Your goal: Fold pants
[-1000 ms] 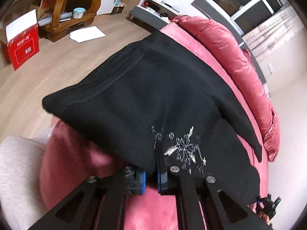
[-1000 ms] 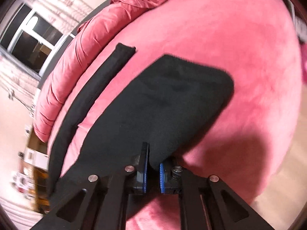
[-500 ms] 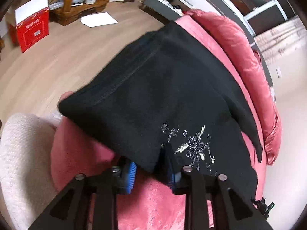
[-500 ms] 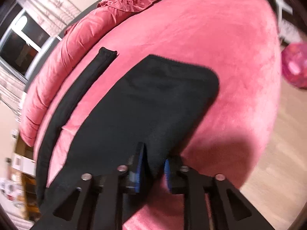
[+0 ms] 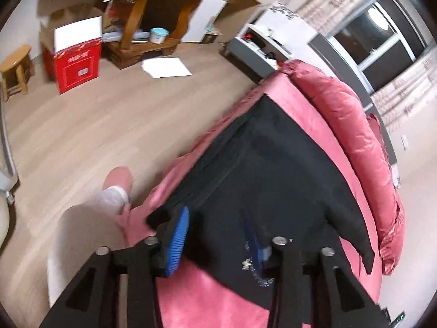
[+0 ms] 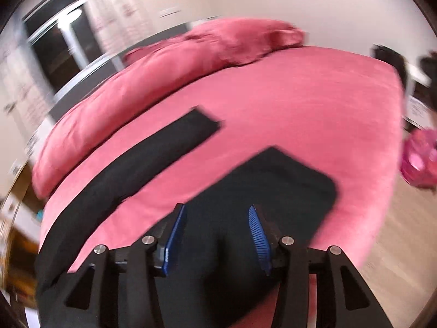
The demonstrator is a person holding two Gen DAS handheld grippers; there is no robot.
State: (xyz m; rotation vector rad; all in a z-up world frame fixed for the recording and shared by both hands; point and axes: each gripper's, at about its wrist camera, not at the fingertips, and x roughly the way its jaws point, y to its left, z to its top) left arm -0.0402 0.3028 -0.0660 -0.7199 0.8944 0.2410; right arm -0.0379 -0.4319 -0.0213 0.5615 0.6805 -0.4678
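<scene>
Black pants [image 5: 273,169] lie flat on a pink bed [image 5: 207,298]. In the left wrist view my left gripper [image 5: 215,232] is open over the near edge of the pants, by the pale embroidery, with cloth between the blue pads. In the right wrist view the pants [image 6: 259,191] show one wide folded part near me and a narrow leg [image 6: 153,150] stretching left. My right gripper [image 6: 217,232] is open above the wide part and holds nothing.
A pink duvet [image 5: 352,136] is bunched along the far side of the bed; it also shows in the right wrist view [image 6: 164,63]. Wooden floor [image 5: 82,136] lies left, with a red box [image 5: 76,63], a wooden stool [image 5: 15,68] and a wooden shelf [image 5: 153,13].
Both grippers have opened and let go of the pants, which now lie on the bed. Both have pulled back a little from the cloth.
</scene>
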